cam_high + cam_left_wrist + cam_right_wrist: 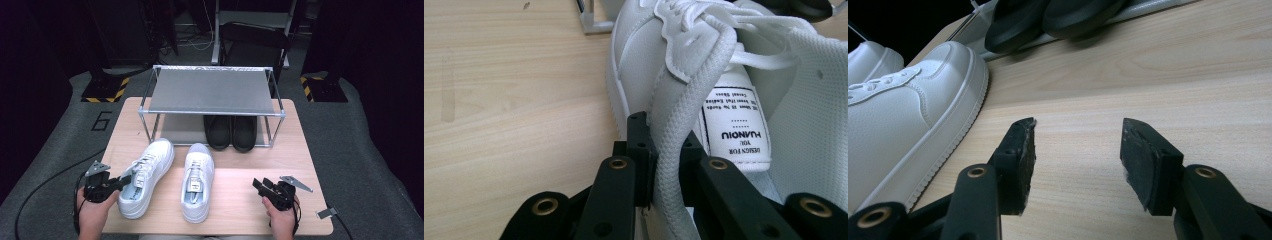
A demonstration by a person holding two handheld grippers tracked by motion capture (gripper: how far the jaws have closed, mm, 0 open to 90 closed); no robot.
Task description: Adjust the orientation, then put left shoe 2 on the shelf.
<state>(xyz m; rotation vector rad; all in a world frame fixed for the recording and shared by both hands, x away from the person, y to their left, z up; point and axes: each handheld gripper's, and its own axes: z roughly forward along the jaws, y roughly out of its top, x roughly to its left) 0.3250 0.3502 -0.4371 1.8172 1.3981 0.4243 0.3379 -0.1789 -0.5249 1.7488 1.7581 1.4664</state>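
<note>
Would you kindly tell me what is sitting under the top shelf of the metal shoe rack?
A pair of black shoes stands on the lower tier of the rack, toes pointing out toward the white sneakers. The top shelf covers their heels and whatever lies further back.

Even overhead light falls on the surface (pixel 300 150); the surrounding room lies in near darkness, its corners darkest in the high view. The white shoe (pixel 684 65) clamped in the left claw (pixel 659 165) reads bright but not blown out, its label print sharp just beyond the claw. Soft shadow pools beneath the rack (pixel 212 90). Ahead of the parted right claw (pixel 1075 150) the wood grain stays crisp, while its near arms blur slightly.
</note>
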